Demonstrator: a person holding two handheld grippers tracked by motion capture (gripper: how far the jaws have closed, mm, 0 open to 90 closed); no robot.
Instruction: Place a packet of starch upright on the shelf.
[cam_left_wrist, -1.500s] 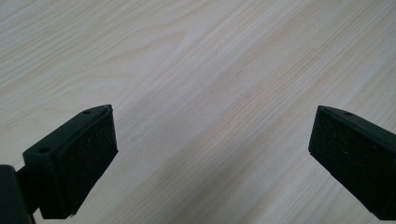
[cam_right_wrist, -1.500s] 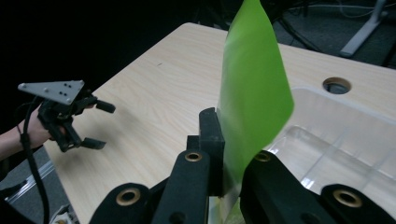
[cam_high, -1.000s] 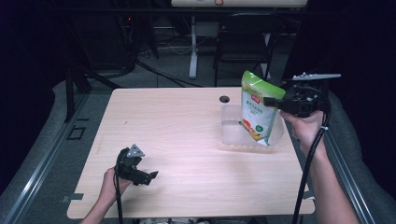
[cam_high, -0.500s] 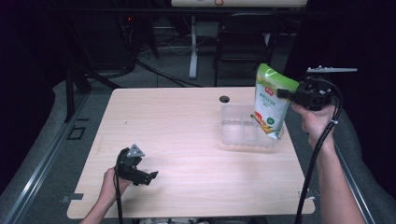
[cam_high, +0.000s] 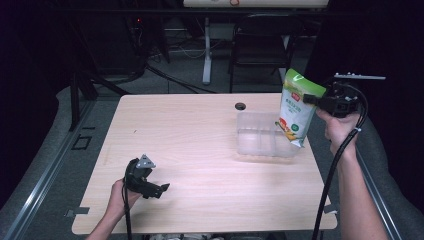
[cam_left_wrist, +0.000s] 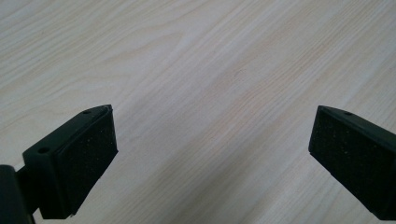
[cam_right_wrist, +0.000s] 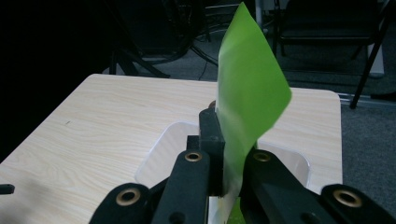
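Right gripper (cam_high: 311, 99) pinches the upper part of a green-and-white snack pouch (cam_high: 296, 111); in the right gripper view the two black jaws are pressed flat against the film with the pouch's green top (cam_right_wrist: 250, 88) standing up between and beyond them. Pouch hangs clear of the table (cam_high: 200, 145), long axis near vertical with a slight tilt, top leaning left, its bottom corner just over the right end of the clear plastic tray (cam_high: 262, 142). Tray sits at the far right of the table, long side running left to right, and looks empty; whether the pouch's lower corner touches the tray rim cannot be told from above. Key relation: pouch is right of and above the tray's middle, so seating it should call for a short carry leftward and down, and probably laying the long axis along the tray's length. Right hand is plainly the nearer one. Left gripper (cam_high: 150, 188) rests at the near left, well apart from the tray, jaws spread wide with bare wood (cam_left_wrist: 205, 93) between the pads. Small dark cable hole (cam_high: 240, 106) lies just beyond the tray.
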